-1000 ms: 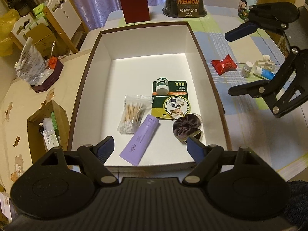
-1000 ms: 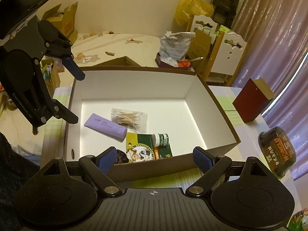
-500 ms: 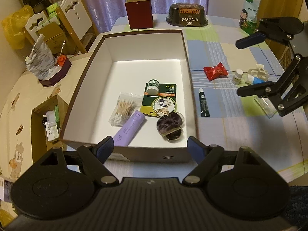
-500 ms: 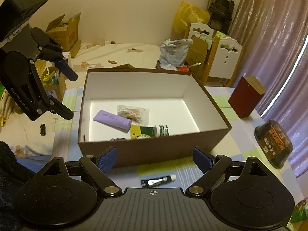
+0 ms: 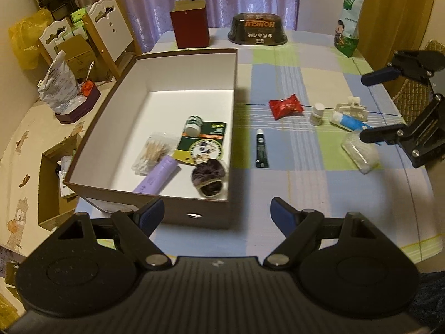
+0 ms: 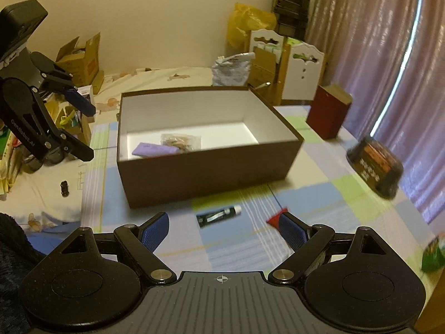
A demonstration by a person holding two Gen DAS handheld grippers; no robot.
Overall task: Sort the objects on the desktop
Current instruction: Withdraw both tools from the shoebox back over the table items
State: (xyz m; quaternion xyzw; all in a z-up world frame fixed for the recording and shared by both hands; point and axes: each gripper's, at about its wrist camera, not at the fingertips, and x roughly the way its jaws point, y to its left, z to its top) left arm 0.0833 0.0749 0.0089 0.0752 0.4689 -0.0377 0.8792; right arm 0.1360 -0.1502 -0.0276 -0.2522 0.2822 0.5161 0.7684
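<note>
One brown box [image 5: 155, 197] sits on the checked tablecloth [image 5: 319, 183], holding five items: purple tube [image 5: 155, 178], cotton-swab bag [image 5: 154, 153], green card [image 5: 203, 144], small jar [image 5: 193, 122], dark scrunchie [image 5: 208, 176]. Six items lie loose outside it: dark tube [image 5: 261, 147] just beside the box, red packet [image 5: 286, 105], white bottle [image 5: 317, 114], white clip [image 5: 351, 107], blue-white tube [image 5: 349, 121], clear container [image 5: 358, 150]. Compared with 0.5 s ago, both cameras have pulled back, so the box looks smaller. Left gripper [image 5: 217, 211] is spread wide and empty. Right gripper [image 6: 222, 226] is likewise wide and empty, hovering over the dark tube.
</note>
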